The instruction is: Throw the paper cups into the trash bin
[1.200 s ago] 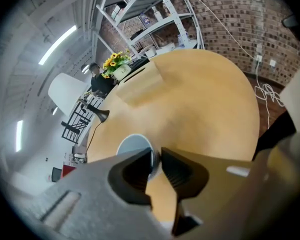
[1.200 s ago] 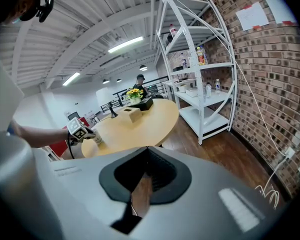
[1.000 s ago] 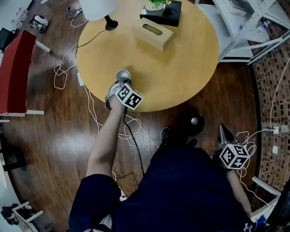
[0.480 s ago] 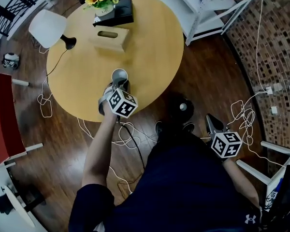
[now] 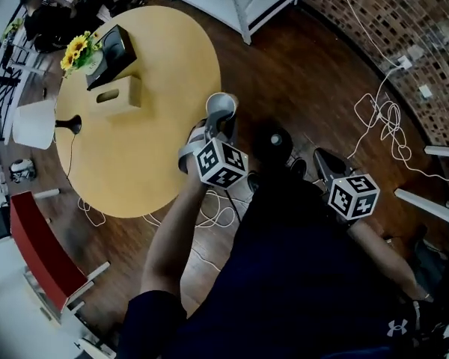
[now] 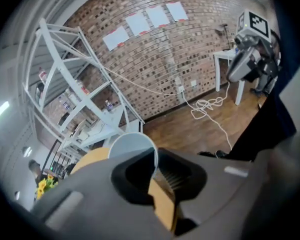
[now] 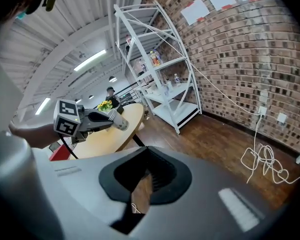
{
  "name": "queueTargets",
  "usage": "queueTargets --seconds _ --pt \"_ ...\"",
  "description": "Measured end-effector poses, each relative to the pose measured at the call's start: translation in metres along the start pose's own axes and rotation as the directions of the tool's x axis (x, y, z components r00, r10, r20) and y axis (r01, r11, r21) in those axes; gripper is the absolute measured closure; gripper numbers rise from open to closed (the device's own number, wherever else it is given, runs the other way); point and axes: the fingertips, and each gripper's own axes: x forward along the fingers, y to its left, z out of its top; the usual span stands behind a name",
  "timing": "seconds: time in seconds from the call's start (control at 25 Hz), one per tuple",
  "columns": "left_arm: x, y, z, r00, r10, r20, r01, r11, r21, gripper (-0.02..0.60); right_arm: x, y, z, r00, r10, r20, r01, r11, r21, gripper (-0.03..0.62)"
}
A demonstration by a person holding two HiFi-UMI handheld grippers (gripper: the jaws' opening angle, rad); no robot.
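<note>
Paper cup (image 5: 221,105): white and light. It is held by its wall in the left tool (image 5: 218,128), just past the right edge of the round wooden counter (image 5: 135,163) and above the floor. Its open mouth shows in the head view.
Left tool: its jaws are almost pressed together and pinch the thin wall of the cup (image 6: 132,145) at the rim. One jaw is inside the mouth and one is outside.
Right tool (image 5: 323,163): the jaws are pressed together with nothing between them. It hangs low at the person's right side, well apart from the cup.
Bin (image 5: 268,134): this is probably the dark round thing on the floor, near the person's feet and between the two tools. It lies just right of the cup, and the person's body hides part of it.
Step in hand: the cup is being carried from the counter to the bin and is likely most of the way there.
Doing it well: bring the cup squarely over the dark opening and lower it close before the jaws spread. Keep the squeeze as gentle as it is, because the wall would crease under more. On release, tip the cup so the inner jaw slides out of the mouth and does not drag the cup along.
Risk: an empty cup dropped from high up or off-centre could glance off the rim and roll across the floor.
Right tool's part: it is not needed now and is best kept clear of the bin.
</note>
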Motion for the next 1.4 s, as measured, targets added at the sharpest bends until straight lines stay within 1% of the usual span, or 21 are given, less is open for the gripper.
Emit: queueTargets --seconds 0.12,0.2,0.28,0.36,0.48,0.56,0.68,0.72,0.88,1.04,1.08,1.24,1.32,1.4 --pt "0.019 -0.031 0.034 0.999 -0.032 0.021 0.031 0.998 0.045 0.554 0.0 -0.016 -0.006 1.0 0.015 -0.008 -0.015 0.999 0.034 0.585" --pt "0.033 -0.054 0.041 0.999 -0.05 0.017 0.049 0.997 0.063 0.554 0.003 -0.024 -0.017 0.999 0.029 -0.036 -0.028 0.999 0.047 0.585" --pt "0.05 -0.071 0.039 0.998 -0.062 0.006 0.061 0.996 0.068 0.554 0.01 -0.035 -0.029 0.997 0.037 -0.072 -0.033 0.998 0.055 0.585" --pt "0.067 -0.086 0.026 0.997 -0.08 -0.008 0.081 0.995 0.055 0.554 0.02 -0.047 -0.041 0.994 0.036 -0.106 -0.029 0.997 0.067 0.585" --pt "0.097 -0.115 -0.007 0.992 -0.122 -0.025 0.123 0.992 0.032 0.554 0.037 -0.067 -0.06 0.988 0.019 -0.152 -0.01 0.998 0.061 0.585" --pt "0.123 -0.14 -0.032 0.987 -0.153 -0.041 0.155 0.987 0.044 0.552 0.05 -0.087 -0.073 0.985 0.002 -0.173 0.007 0.999 0.051 0.585" --pt "0.168 -0.175 -0.07 0.978 -0.197 -0.072 0.203 0.975 0.093 0.554 0.076 -0.121 -0.097 0.979 -0.026 -0.203 0.033 0.999 0.031 0.585" --pt "0.181 -0.186 -0.082 0.973 -0.213 -0.085 0.22 0.971 0.092 0.552 0.085 -0.131 -0.107 0.975 -0.034 -0.22 0.04 0.999 0.025 0.585" --pt "0.211 -0.229 -0.127 0.951 -0.277 -0.134 0.284 0.958 0.032 0.554 0.112 -0.154 -0.144 0.958 -0.038 -0.285 0.052 0.998 0.044 0.585" --pt "0.253 -0.274 -0.149 0.936 -0.321 -0.143 0.331 0.942 0.054 0.554 0.14 -0.182 -0.169 0.959 -0.028 -0.284 0.054 0.995 0.084 0.585" --pt "0.263 -0.286 -0.153 0.931 -0.332 -0.153 0.342 0.939 0.047 0.552 0.145 -0.189 -0.176 0.959 -0.024 -0.282 0.053 0.994 0.097 0.585" --pt "0.29 -0.32 -0.173 0.912 -0.362 -0.193 0.361 0.932 -0.041 0.552 0.161 -0.209 -0.193 0.964 -0.021 -0.263 0.061 0.988 0.142 0.585" --pt "0.303 -0.33 -0.184 0.905 -0.371 -0.206 0.36 0.928 -0.09 0.552 0.168 -0.217 -0.196 0.969 -0.031 -0.244 0.068 0.987 0.145 0.585" --pt "0.32 -0.34 -0.199 0.896 -0.383 -0.225 0.355 0.922 -0.155 0.554 0.176 -0.226 -0.196 0.971 -0.042 -0.235 0.076 0.988 0.137 0.585"
